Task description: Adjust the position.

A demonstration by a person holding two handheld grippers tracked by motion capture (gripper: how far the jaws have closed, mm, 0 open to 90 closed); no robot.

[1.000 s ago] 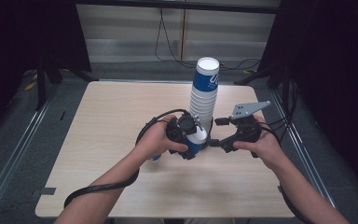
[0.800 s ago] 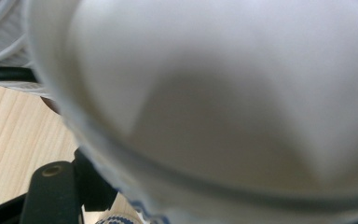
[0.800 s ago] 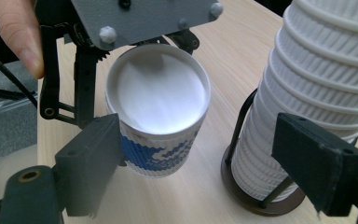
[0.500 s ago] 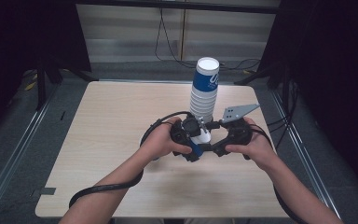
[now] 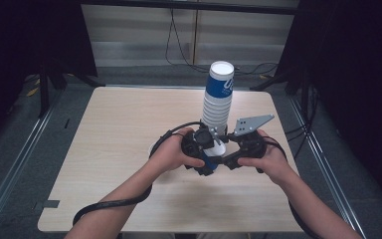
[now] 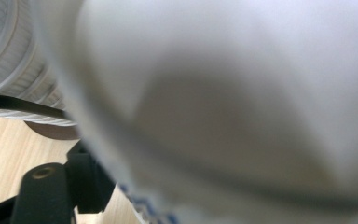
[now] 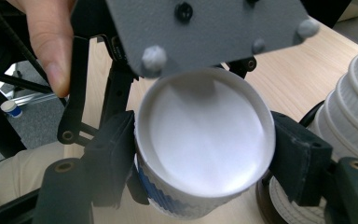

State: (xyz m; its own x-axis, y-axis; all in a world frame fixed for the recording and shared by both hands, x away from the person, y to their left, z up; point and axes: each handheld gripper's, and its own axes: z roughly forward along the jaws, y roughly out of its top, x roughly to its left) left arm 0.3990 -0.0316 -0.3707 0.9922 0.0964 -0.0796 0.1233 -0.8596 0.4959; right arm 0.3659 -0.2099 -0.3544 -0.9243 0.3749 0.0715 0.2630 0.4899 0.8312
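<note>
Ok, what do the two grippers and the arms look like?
Both are black: the left gripper trails a thick black cable, and the right gripper carries a grey three-cornered plate with round studs. Both forearms are bare, no sleeves in sight.

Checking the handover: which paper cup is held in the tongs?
The single cup clamped between the right tongs, mouth toward that camera, not those in the tall upside-down stack behind.

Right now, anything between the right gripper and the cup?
Nothing visible. The right gripper's jaws have just been closing and sit against both sides of the cup. The left gripper holds it too. The cup stack stands just behind.
</note>
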